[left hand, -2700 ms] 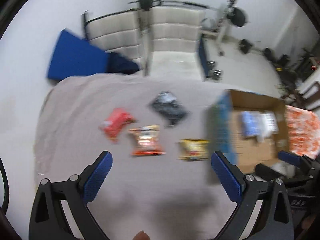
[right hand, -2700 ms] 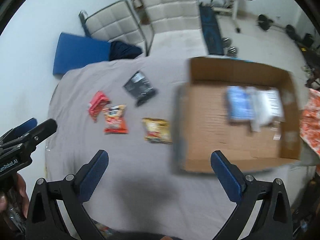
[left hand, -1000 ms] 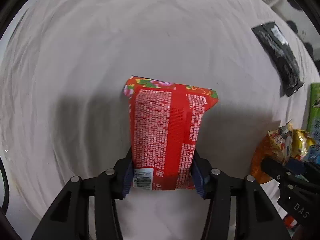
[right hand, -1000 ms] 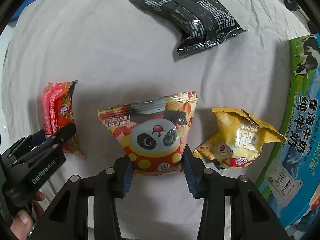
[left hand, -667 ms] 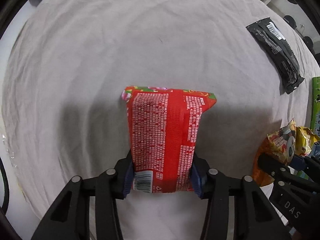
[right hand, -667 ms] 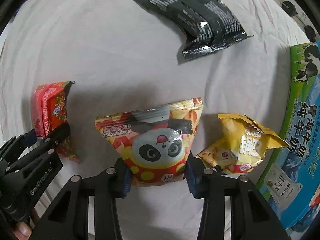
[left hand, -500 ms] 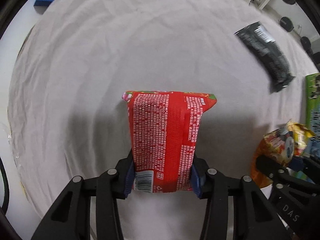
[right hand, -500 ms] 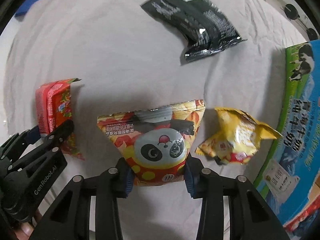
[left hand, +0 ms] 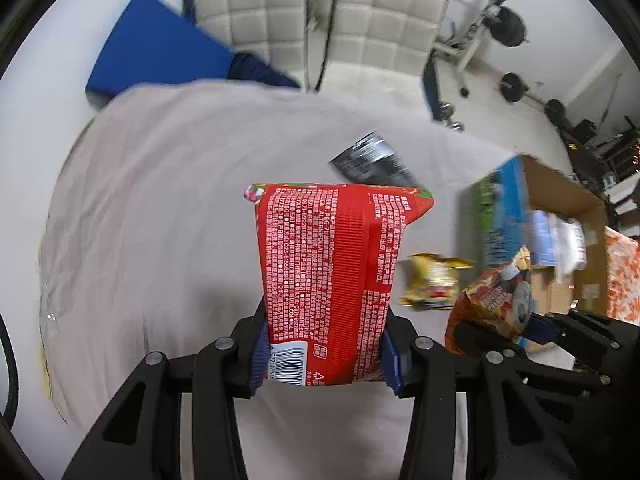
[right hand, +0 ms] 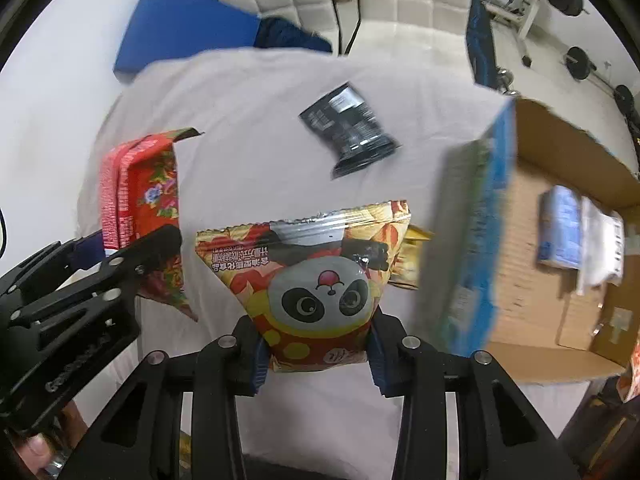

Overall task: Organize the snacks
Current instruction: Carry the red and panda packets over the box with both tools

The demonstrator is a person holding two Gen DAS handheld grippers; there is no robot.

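Observation:
My left gripper (left hand: 324, 364) is shut on a red snack packet (left hand: 332, 280), held up above the grey cloth with its printed back toward the camera. My right gripper (right hand: 318, 354) is shut on a panda snack bag (right hand: 316, 280), also lifted. In the right wrist view the red snack packet (right hand: 140, 200) hangs at the left in the other gripper. A black packet (right hand: 348, 132) and a yellow bag (left hand: 434, 280) lie on the cloth. The open cardboard box (right hand: 560, 248) stands at the right with blue and white packets inside.
The grey cloth-covered table (left hand: 160, 200) fills the middle. Behind it stand two white padded chairs (left hand: 320, 20), a blue mat (left hand: 156, 52) and gym weights (left hand: 508, 28). An orange patterned cloth (left hand: 622, 276) lies beyond the box.
Both grippers have risen from the cloth with their packets and tilted up, so the room and the box come into view. The black and yellow packets stay on the cloth.

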